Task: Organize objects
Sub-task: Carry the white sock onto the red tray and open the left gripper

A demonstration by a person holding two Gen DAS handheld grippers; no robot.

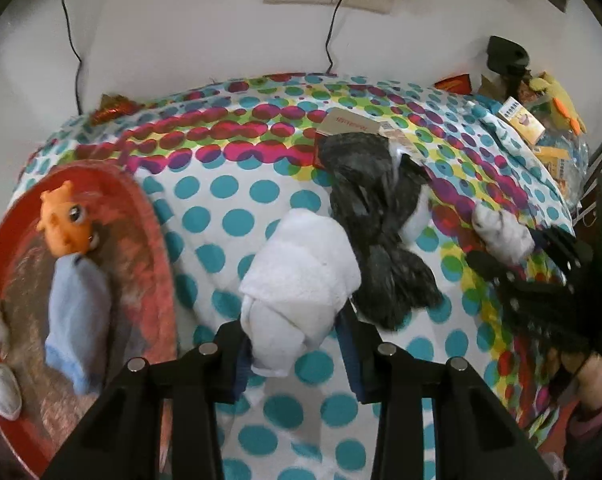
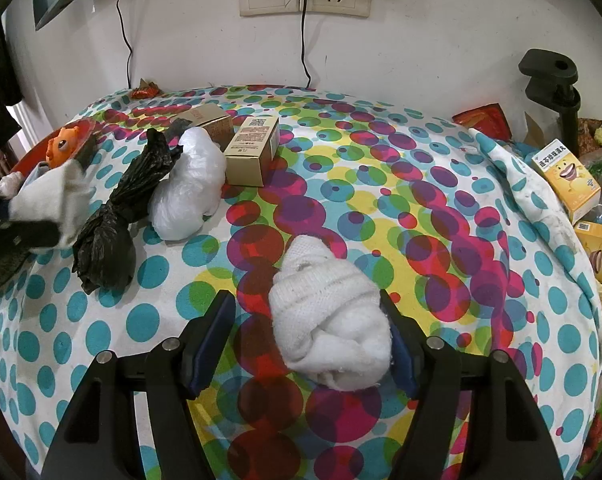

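A black plastic bag (image 1: 381, 240) is lying just beside the white rolled sock (image 1: 297, 280) that the left gripper (image 1: 297, 340) is clamping above the dotted tabletop (image 1: 221, 200). The red tray (image 1: 149, 240) is holding an orange toy (image 1: 63, 224) and a blue sock (image 1: 77, 312). The right gripper (image 2: 309, 320) is standing half-open around another white sock (image 2: 329, 320), with only its right pad touching.

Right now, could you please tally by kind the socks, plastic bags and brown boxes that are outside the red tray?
White rolled socks: 2
Plastic bags, black and white: 2
Brown boxes: 2
Total: 6
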